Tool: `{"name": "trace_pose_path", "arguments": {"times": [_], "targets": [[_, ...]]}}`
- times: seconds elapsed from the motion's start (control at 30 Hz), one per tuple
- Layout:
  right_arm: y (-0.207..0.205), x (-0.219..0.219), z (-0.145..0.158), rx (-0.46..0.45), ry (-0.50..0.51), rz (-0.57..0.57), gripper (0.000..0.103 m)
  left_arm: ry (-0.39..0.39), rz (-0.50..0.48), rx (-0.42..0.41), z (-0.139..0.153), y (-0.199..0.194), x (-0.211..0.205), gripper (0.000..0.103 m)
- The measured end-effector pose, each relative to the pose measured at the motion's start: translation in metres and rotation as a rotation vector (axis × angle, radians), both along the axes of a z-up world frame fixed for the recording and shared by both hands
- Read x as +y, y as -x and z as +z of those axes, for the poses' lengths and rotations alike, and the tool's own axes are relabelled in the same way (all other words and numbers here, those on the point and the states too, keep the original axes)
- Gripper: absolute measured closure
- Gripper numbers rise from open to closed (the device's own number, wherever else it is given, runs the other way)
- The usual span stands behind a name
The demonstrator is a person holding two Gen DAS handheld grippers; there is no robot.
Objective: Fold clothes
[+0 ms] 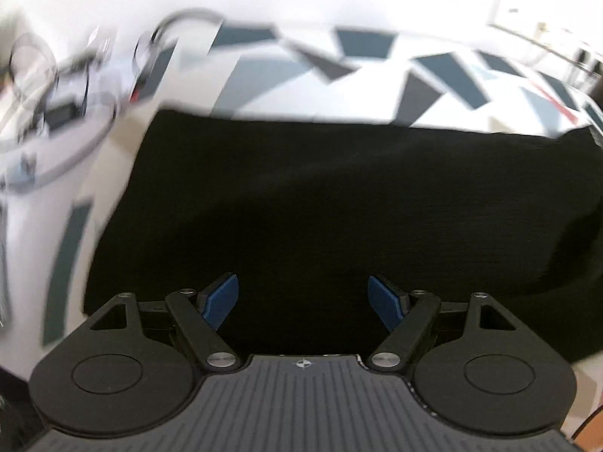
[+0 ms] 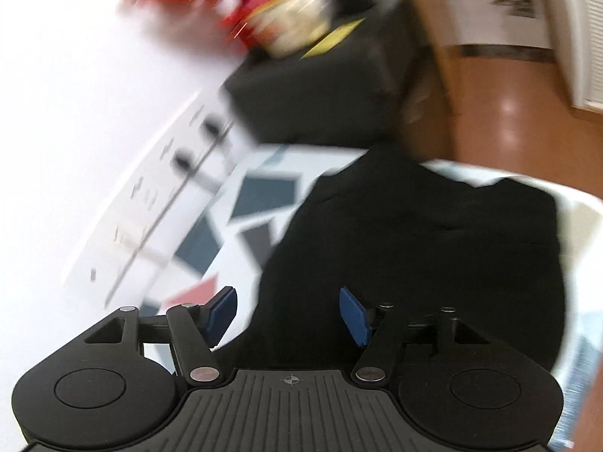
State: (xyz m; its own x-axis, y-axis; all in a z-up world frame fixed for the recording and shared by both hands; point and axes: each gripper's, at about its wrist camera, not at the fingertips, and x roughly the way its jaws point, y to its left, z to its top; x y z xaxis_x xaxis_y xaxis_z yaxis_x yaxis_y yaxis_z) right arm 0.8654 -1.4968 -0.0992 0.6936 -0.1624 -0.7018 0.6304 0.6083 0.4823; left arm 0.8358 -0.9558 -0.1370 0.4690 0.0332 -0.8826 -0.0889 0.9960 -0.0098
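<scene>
Black garment [image 1: 339, 207] lies flat on the table [image 1: 264, 75], which carries a cloth with grey, dark-blue and red geometric patches. In the left wrist view it reads as a broad, roughly rectangular slab with a fairly straight far edge, so it looks at least partly folded. In the right wrist view its far end is less tidy: a raised hump and a stepped corner near the table edge, with brown floor [image 2: 508, 94] just beyond.

Left gripper [image 1: 303, 301] hangs over the near part of the garment, blue fingers [image 1: 220, 301] wide apart, nothing between them, no fabric pinched. Right gripper [image 2: 288, 314] sits over the garment's left margin: fingers moderately apart, empty, one over the patterned cloth, the other over black fabric. Can't tell whether either touches the cloth below.

Both views are motion-blurred, the right one heavily.

Risks, my read:
- Far corner sits close to the table edge; a drag or push that way could slide fabric off toward the floor.
- Black on black: layers and fold lines barely visible, so the next pinch could catch only the top layer, or all layers, and undo the fold.
- The hump at the far end will set a crooked crease if folded over without smoothing.
- Cables and clutter [image 1: 75, 75] at far left could snag a swung sleeve.
</scene>
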Motion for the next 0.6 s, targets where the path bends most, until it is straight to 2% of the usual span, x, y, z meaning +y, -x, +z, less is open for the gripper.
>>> {"name": "trace_pose_path", "arguments": {"times": [0.1, 0.2, 0.27, 0.3, 0.37, 0.4, 0.43, 0.47, 0.57, 0.6], "targets": [[-0.055, 0.028, -0.010, 0.126, 0.114, 0.085, 0.044, 0.063, 0.006, -0.017, -0.009, 0.004, 0.007, 0.008], [-0.102, 0.055, -0.030, 0.287, 0.232, 0.148, 0.041, -0.004, -0.050, -0.002, -0.015, 0.004, -0.003, 0.000], [-0.116, 0.064, -0.046, 0.375, 0.297, 0.161, 0.041, -0.015, -0.035, -0.001, -0.016, 0.003, -0.006, 0.000], [-0.117, 0.069, -0.051, 0.393, 0.335, 0.169, 0.043, -0.014, -0.027, 0.002, -0.017, 0.002, -0.006, 0.000], [-0.114, 0.077, -0.057, 0.414, 0.395, 0.179, 0.060, -0.011, -0.022, 0.009, -0.017, 0.000, -0.005, 0.000], [-0.105, 0.074, -0.054, 0.381, 0.376, 0.168, 0.067, -0.009, -0.030, 0.009, -0.017, -0.001, -0.004, 0.000], [-0.095, 0.069, -0.050, 0.336, 0.343, 0.153, 0.081, -0.008, -0.039, 0.010, -0.017, -0.002, -0.004, 0.000], [-0.085, 0.064, -0.046, 0.292, 0.310, 0.138, 0.085, -0.006, -0.048, 0.010, -0.017, -0.003, -0.003, 0.000], [-0.035, 0.038, -0.030, 0.073, 0.132, 0.061, 0.088, -0.004, -0.077, 0.020, -0.017, -0.005, -0.001, 0.000], [-0.014, 0.032, -0.023, 0.003, 0.104, 0.050, 0.088, -0.004, -0.089, 0.025, -0.017, -0.006, -0.001, 0.000]]}}
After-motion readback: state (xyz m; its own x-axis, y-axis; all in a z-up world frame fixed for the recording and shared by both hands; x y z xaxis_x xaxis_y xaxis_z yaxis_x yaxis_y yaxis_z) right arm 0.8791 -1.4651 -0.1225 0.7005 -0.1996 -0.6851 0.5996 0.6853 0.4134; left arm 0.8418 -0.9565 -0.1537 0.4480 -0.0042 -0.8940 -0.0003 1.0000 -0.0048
